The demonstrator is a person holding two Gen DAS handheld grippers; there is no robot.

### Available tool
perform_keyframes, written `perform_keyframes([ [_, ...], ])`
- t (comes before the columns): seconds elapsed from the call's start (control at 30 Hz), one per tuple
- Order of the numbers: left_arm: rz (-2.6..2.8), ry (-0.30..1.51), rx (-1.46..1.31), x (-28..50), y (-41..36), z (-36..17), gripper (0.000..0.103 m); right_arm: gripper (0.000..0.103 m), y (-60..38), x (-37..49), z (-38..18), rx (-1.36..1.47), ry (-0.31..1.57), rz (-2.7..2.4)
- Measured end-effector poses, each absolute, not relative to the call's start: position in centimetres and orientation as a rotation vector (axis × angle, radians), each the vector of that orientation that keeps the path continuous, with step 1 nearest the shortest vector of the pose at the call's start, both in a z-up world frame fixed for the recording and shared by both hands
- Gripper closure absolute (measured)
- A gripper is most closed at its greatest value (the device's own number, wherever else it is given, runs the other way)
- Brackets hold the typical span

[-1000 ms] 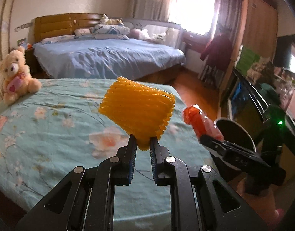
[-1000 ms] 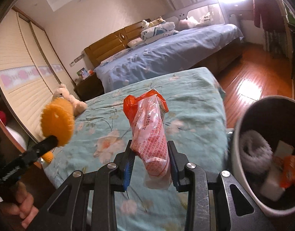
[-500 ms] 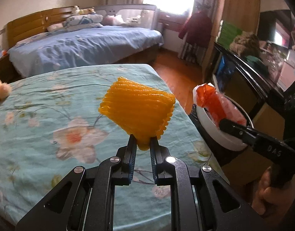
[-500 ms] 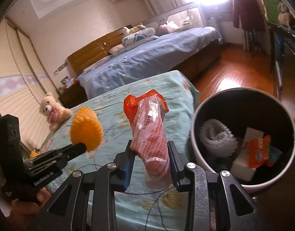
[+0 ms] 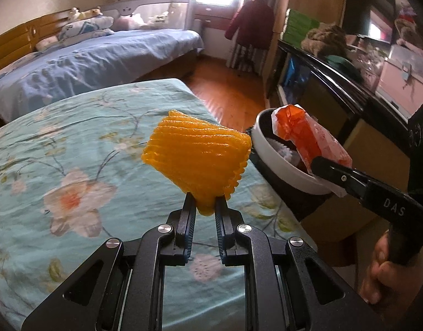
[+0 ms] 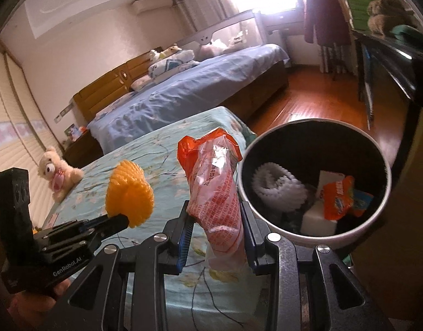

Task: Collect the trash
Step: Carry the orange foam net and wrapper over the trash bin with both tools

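Orange foam net (image 5: 197, 160) is pinched by the left gripper (image 5: 204, 207) above the bedspread (image 5: 59, 143); the snack wrapper (image 6: 214, 190) is clamped in the right gripper (image 6: 215, 220) beside the trash bin (image 6: 313, 237).

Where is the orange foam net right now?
The orange foam net is pinched in the left gripper above the floral bed, left of the trash bin.

We read "DAS" in pale letters on the black arm of the right tool (image 5: 326, 169), "GenRobot.AI" on the body of the left tool (image 6: 120, 220), and only fine red print, too small to make out, on the snack wrapper (image 6: 214, 190).
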State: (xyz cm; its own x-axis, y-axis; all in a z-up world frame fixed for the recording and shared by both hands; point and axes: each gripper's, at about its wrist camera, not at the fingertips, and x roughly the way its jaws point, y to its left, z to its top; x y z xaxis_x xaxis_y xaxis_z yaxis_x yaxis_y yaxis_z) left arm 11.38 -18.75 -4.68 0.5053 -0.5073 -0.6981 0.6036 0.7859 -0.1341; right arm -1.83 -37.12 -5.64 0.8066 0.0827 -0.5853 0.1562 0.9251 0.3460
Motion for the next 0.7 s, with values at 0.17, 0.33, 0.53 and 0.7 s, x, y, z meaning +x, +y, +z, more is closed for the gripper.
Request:
perform_keyframes([
  [0.17, -0.719, 0.786, 0.152, 11.2, -20.5, -4.0, 0.09, 0.07, -38.0, -2.6, -5.1, 0.395, 0.623, -0.073],
  [0.33, -0.753, 0.793, 0.164, 11.1, -22.2, -3.9, 0.09, 0.07, -39.5, -3.3, -4.7, 0.405, 0.607, -0.107],
  [0.53, -0.781, 0.78, 0.179, 10.8, -23.6, -3.4, 0.09, 0.07, -40.7, -3.9, -4.5, 0.413, 0.602, -0.145],
  [0.7, -0.798, 0.772, 0.191, 10.8, -24.5, -3.0, 0.09, 0.069, -41.3, -4.1, -4.5, 0.418, 0.6, -0.162],
])
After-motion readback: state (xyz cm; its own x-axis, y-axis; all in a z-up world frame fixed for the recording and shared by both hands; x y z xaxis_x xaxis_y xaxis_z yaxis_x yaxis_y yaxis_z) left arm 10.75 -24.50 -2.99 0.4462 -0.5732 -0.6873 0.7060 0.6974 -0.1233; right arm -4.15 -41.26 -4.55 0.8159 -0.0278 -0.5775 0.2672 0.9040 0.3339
